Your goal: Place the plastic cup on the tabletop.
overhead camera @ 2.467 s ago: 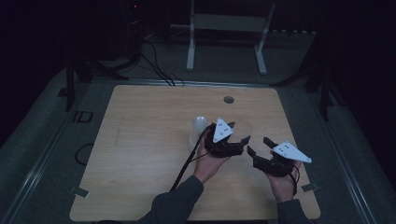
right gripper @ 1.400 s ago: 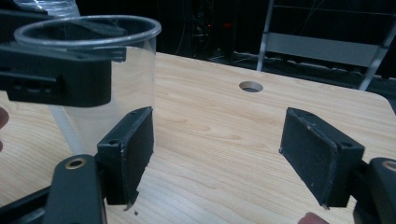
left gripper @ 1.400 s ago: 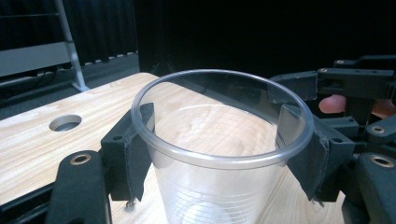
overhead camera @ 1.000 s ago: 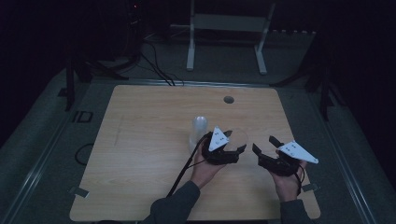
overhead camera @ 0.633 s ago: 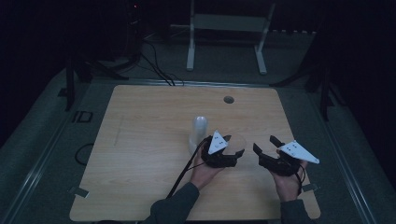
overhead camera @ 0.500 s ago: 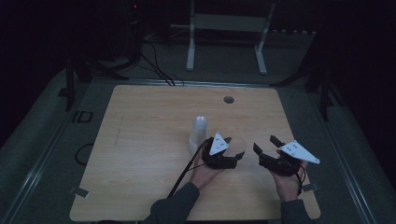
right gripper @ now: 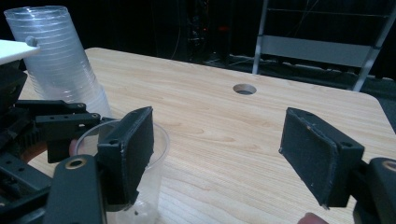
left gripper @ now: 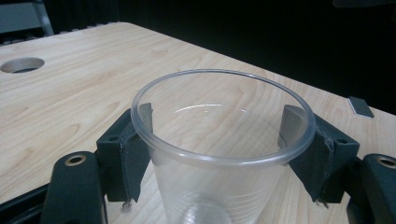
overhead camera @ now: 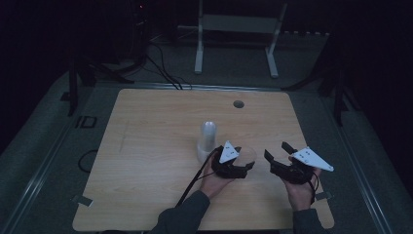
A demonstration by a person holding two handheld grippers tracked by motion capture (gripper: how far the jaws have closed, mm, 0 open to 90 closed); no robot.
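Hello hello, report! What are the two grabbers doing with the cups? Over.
Left gripper shut on single clear cup. Right gripper open, holding nothing. Cup stack upright beside left gripper. Nothing in the way.

Wooden table (overhead camera: 146, 146) – round hole (overhead camera: 238, 104), metal stand (overhead camera: 236, 29) behind
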